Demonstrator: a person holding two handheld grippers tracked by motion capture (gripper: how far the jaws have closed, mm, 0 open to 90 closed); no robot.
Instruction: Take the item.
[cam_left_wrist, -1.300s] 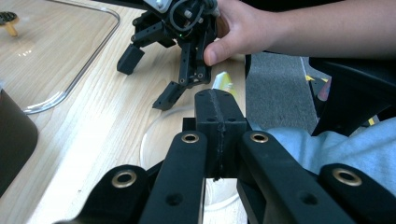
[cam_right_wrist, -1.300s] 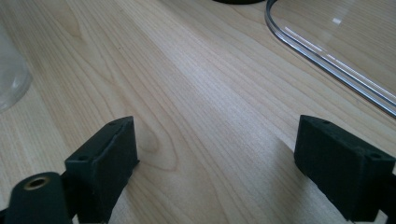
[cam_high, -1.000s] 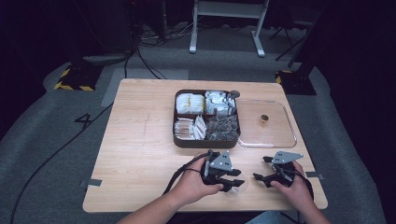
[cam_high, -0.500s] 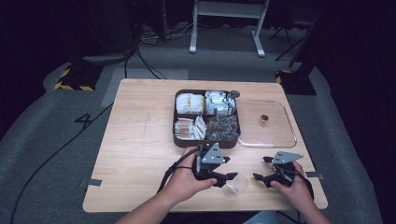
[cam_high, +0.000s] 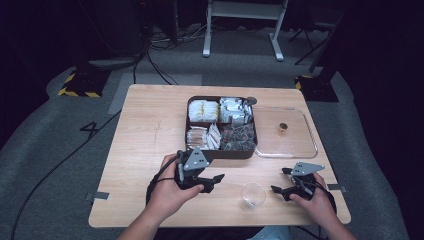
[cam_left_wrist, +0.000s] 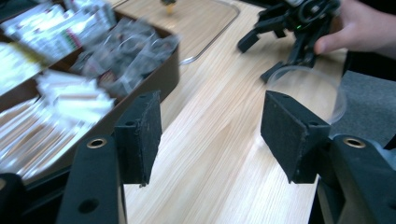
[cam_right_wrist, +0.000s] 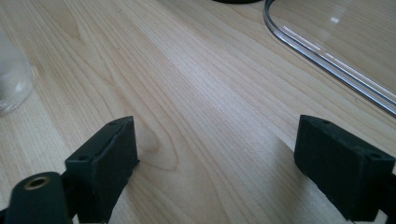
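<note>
Left tool (cam_high: 216, 179): we hold it wide apart, near the box (cam_high: 221, 126).
Right tool (cam_high: 281, 181): apart too.
Cup (cam_high: 252, 195): between our tools, on the tabletop (cam_high: 145, 130).

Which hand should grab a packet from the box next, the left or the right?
Probably the left. The left gripper sits open right beside the brown box of packets. The right gripper is also open but lies farther off, below the clear lid, with the plastic cup between the two grippers.
</note>
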